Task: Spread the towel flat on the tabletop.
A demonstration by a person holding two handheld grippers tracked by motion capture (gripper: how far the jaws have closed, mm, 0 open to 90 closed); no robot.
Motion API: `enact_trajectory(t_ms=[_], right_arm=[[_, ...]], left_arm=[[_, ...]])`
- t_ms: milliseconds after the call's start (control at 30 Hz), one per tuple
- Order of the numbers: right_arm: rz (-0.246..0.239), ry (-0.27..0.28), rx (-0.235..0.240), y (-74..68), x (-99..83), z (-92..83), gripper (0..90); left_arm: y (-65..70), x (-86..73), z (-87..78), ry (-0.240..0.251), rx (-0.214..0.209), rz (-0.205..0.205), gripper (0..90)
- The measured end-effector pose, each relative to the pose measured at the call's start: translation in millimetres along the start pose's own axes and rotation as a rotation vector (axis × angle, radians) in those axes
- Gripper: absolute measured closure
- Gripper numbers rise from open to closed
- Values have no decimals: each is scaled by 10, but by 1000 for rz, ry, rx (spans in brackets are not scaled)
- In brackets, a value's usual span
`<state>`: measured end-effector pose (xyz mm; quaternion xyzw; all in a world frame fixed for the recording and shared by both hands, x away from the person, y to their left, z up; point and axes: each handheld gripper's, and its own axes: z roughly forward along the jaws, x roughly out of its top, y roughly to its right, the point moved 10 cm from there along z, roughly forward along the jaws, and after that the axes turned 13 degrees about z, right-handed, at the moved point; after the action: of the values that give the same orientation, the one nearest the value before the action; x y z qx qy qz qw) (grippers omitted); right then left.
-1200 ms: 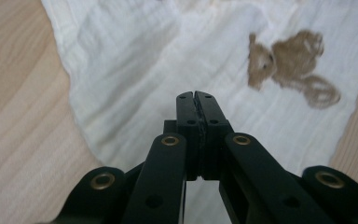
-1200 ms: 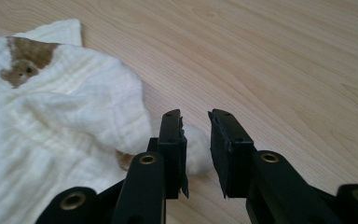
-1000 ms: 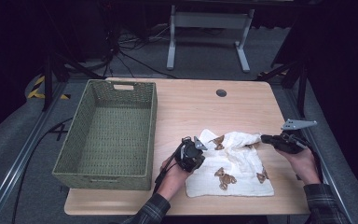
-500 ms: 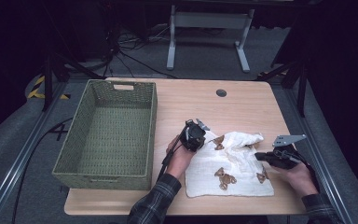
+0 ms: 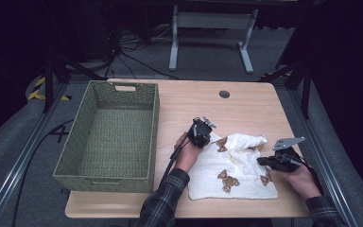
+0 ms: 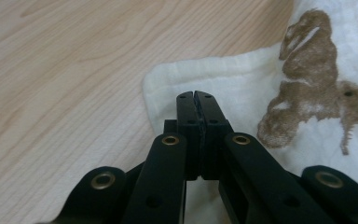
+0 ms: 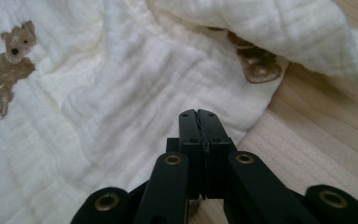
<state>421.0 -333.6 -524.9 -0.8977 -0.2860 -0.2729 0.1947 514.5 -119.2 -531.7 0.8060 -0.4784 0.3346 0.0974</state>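
A cream cloth [image 5: 238, 172] printed with brown bears lies crumpled on the wooden table [image 5: 246, 104], its far edge folded over. My left gripper [image 5: 202, 133] is at the cloth's far left corner. In the left gripper view its jaws [image 6: 194, 95] are shut together just above that corner [image 6: 214, 77], with a bear print [image 6: 307, 93] to the right. My right gripper [image 5: 263, 161] sits low at the cloth's right edge. The right gripper view has its jaws [image 7: 197, 114] pressed shut over the cloth [image 7: 121, 93], nothing visibly pinched.
A green woven basket [image 5: 153, 127] stands on the left half of the table, close to the left hand. A round cable hole [image 5: 224, 94] is near the far edge. Bare wood lies beyond the cloth and to its right.
The left gripper has travelled away from the person, from the cloth's near left side to its far left corner. The right gripper has sunk and drawn in to the cloth's right edge.
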Motion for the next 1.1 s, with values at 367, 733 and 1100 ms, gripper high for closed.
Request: enact_trajectory(t_ms=[367, 733, 1100], right_arm=[[-1, -1, 2, 2, -5, -4, 896], [10, -10, -10, 19, -28, -29, 897], [-8, 21, 4, -67, -75, -133, 896]], left_arm=[[-310, -194, -89, -13, 76, -99, 897], [-470, -372, -198, -69, 162, -154, 897], [-50, -200, -490, 31, 43, -130, 896]])
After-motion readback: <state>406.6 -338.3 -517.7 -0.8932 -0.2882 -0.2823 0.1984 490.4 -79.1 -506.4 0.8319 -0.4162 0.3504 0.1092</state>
